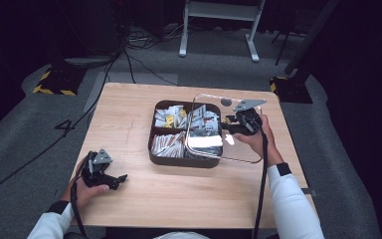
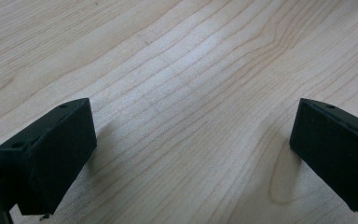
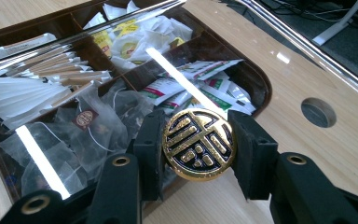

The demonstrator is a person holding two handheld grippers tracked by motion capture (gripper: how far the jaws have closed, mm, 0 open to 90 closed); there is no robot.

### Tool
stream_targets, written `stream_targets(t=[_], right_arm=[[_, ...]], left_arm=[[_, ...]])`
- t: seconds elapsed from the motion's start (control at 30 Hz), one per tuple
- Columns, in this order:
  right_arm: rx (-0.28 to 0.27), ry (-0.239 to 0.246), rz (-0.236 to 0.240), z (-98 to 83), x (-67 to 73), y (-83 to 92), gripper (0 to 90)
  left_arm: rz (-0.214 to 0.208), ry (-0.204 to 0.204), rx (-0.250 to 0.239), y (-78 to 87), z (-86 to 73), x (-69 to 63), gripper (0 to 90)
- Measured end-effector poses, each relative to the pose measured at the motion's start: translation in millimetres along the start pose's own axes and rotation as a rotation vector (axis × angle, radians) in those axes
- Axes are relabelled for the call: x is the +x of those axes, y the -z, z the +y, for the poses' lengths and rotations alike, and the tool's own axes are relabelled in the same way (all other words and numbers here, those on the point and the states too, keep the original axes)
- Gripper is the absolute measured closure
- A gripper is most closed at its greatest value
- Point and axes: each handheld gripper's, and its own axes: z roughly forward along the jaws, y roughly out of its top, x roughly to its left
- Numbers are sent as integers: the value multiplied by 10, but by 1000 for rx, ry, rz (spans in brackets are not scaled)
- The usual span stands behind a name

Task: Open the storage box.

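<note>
Right gripper view shows the right gripper [image 3: 199, 144] pinching the clear lid [image 1: 238, 149] by its gold knob [image 3: 199, 143], the one sound hold on something stiff, slick, breakable; left gripper [image 2: 191, 154] gapes empty.

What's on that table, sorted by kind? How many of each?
Compartment box: 1
Clear lid with gold knob, clamped by the right hand-held gripper: 1
Hand-held grippers, counting the left one, open on bare wood: 2
Total: 4
</note>
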Motion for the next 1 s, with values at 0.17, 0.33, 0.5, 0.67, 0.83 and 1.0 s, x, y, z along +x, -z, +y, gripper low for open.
stream_targets(t=[0.17,0.33,0.5,0.67,0.83,1.0], right_arm=[[-3,-14,-10,-76,-61,70,591],[-3,-25,-21,-160,-130,130,591],[2,-39,-35,-269,-205,178,591],[10,-45,-39,-347,-253,207,591],[8,-59,-48,-436,-316,269,591],[9,-81,-59,-549,-378,318,591]], left_arm=[[0,0,0,0,0,0,6],[0,0,0,0,0,0,7],[0,0,0,0,0,0,6],[0,0,0,0,0,0,6],[0,0,0,0,0,0,6],[1,-1,0,5,-4,-1,7]])
